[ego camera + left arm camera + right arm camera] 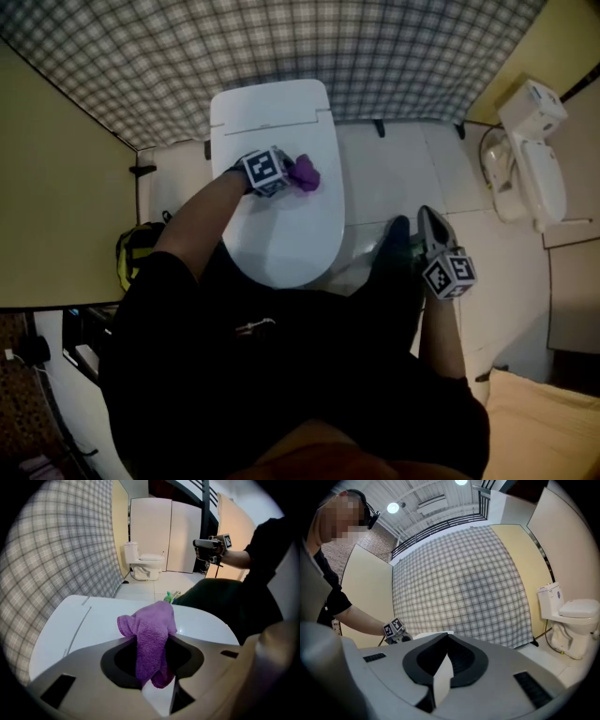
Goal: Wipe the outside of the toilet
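On toilet lid [281,220], left tongs [289,174] pinch purple cloth [307,174].

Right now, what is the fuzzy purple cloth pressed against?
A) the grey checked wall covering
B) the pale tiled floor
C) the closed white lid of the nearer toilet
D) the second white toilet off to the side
C: the head view shows the fuzzy purple cloth, pinched in the left gripper, lying on the closed white toilet lid, well clear of the floor and the other toilet.
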A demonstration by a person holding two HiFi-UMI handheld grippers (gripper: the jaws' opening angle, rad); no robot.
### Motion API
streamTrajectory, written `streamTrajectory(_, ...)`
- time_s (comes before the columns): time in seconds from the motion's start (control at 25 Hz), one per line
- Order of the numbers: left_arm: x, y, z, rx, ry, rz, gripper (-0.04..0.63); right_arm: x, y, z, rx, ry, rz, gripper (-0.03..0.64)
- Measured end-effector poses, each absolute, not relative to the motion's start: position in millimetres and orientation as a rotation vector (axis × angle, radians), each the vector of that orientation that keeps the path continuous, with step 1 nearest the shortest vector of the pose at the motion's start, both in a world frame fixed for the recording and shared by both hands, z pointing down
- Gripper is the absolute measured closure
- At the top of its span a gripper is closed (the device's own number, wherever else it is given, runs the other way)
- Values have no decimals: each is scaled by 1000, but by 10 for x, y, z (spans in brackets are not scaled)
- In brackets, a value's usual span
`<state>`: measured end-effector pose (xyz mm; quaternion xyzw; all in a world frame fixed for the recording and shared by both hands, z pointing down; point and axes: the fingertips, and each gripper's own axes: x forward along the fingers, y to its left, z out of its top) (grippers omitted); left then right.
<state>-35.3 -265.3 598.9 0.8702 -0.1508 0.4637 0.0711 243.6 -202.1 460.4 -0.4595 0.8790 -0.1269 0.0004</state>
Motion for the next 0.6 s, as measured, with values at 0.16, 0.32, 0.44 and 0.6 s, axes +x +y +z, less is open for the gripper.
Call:
streamTrajectory(0.16, -1376, -2105, 6085, 2566, -529, 1425, 463, 1922, -1909, 4489, -1394, 2811, -361, 614)
streamTrajectory(0.32, -2169, -1554, 6259, 2512, -589, 1408, 463, 1416, -1801, 4384, -1347, 2884, -317, 614)
streamTrajectory(0.44, -2435, -1298, 6361, 2520, -584, 1416, 464, 1163, -1759, 4306, -1323, 2927, -275, 614)
streamTrajectory(0.6, -2443, -1161, 6512, 2540, -570, 1418, 463, 1024, -1741, 4267, -1328, 2950, -250, 614)
